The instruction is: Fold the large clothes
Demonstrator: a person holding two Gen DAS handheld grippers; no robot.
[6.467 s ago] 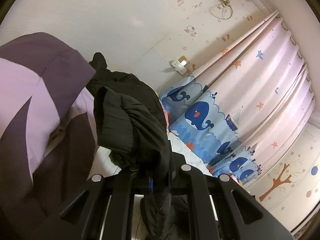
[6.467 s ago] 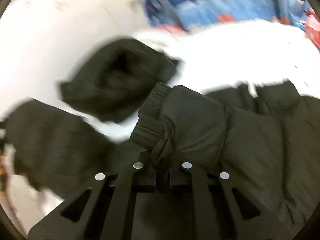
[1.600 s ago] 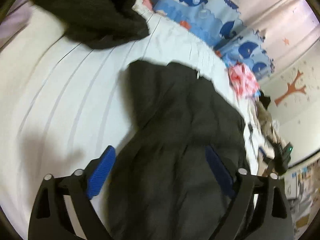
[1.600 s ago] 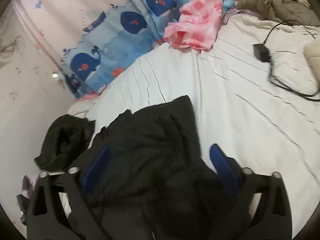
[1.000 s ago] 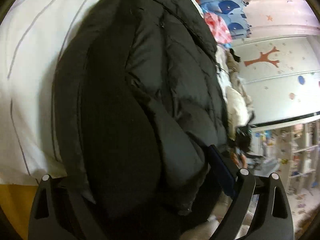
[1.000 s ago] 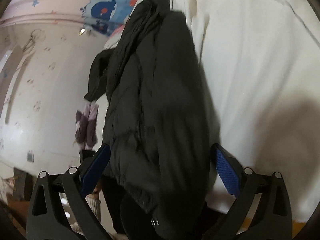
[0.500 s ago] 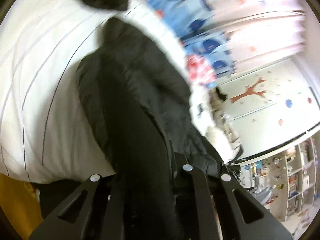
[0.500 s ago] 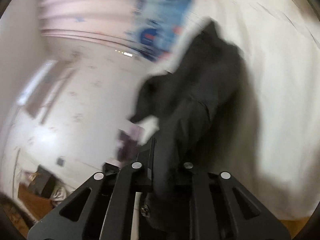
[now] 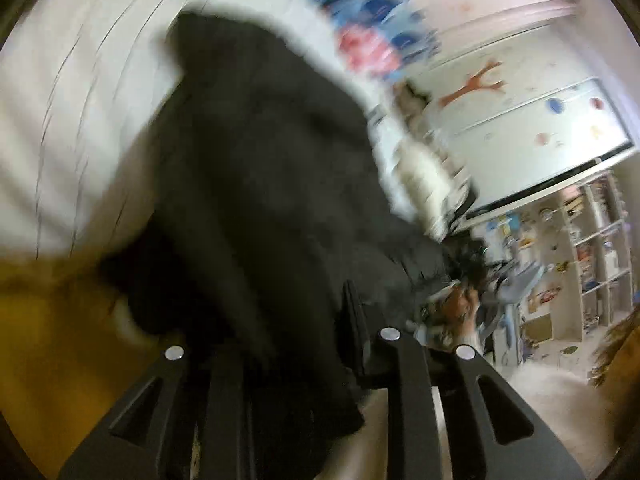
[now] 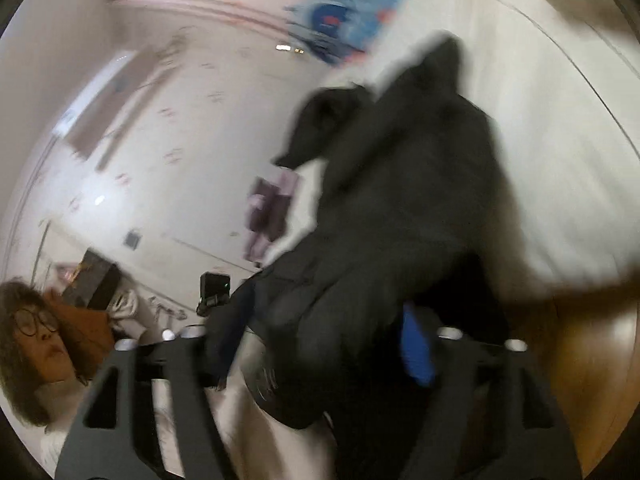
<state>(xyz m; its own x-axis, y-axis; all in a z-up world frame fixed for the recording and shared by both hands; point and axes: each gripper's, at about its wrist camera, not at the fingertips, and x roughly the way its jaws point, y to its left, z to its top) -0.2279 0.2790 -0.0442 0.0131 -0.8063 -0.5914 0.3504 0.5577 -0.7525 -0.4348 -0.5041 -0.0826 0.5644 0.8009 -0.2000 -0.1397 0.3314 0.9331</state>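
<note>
From the left wrist, the picture was blurred. The black padded jacket point(image 9: 260, 184) lay lengthwise on the white striped bed point(image 9: 72, 120), its near hem hanging off the bed's edge into the left hand-held gripper point(image 9: 288, 340). That gripper's jaws had just been opening a little; they stood close together with the hem bunched between them, apparently pinched. Blue whale-print curtains point(image 9: 360, 12) showed beyond the bed.

From the right wrist, also blurred, the jacket point(image 10: 400, 208) ran from the bed point(image 10: 560, 140) down between the jaws of the right hand-held gripper point(image 10: 320, 344). These jaws had just been opening and stood fairly wide; whether its blue pads point(image 10: 416, 348) pressed the thick fabric I could not tell.
</note>
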